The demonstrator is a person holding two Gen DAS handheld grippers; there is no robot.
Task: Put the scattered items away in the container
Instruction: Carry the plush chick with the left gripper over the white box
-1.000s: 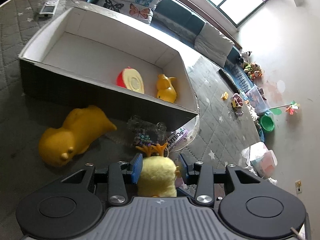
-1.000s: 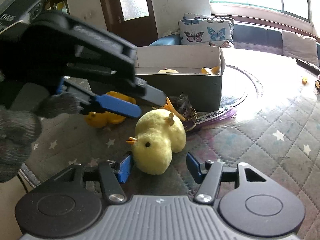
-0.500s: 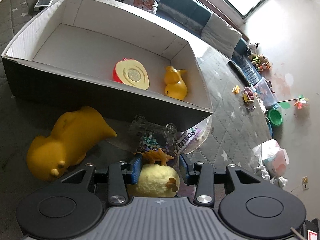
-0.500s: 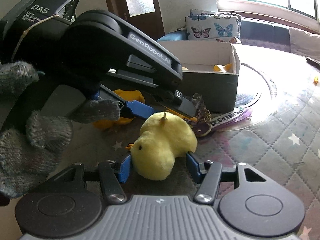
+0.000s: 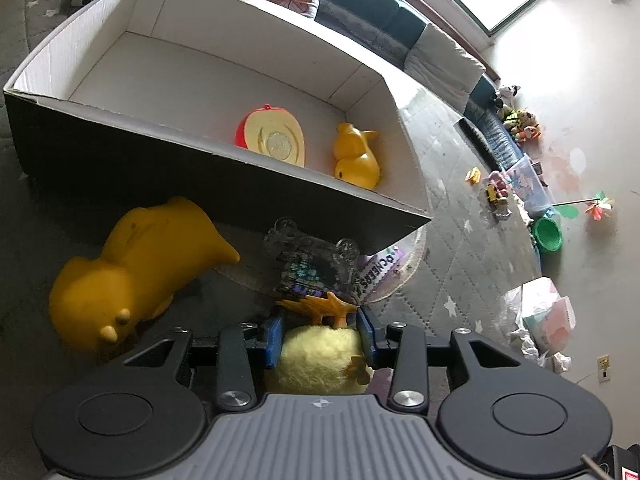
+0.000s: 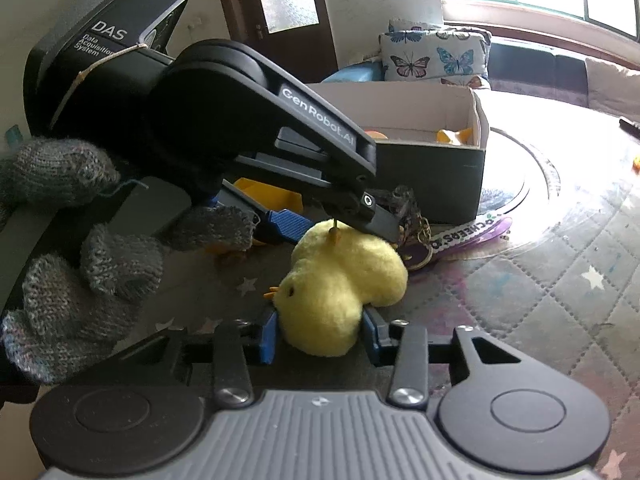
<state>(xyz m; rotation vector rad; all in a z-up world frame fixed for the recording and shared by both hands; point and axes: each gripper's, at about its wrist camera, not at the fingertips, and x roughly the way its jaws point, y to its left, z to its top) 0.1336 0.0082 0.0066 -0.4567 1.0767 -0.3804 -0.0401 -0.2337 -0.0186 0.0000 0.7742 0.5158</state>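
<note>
Beside the box [image 5: 224, 168], a rubber duck [image 5: 132, 264] flanks the clamped plush chick [image 5: 320, 356].

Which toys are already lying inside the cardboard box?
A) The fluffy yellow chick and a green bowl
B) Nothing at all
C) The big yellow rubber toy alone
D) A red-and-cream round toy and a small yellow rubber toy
D: inside the cardboard box lie a red-and-cream round toy and a small yellow rubber toy; the fluffy chick and the big yellow rubber toy lie outside it.
</note>
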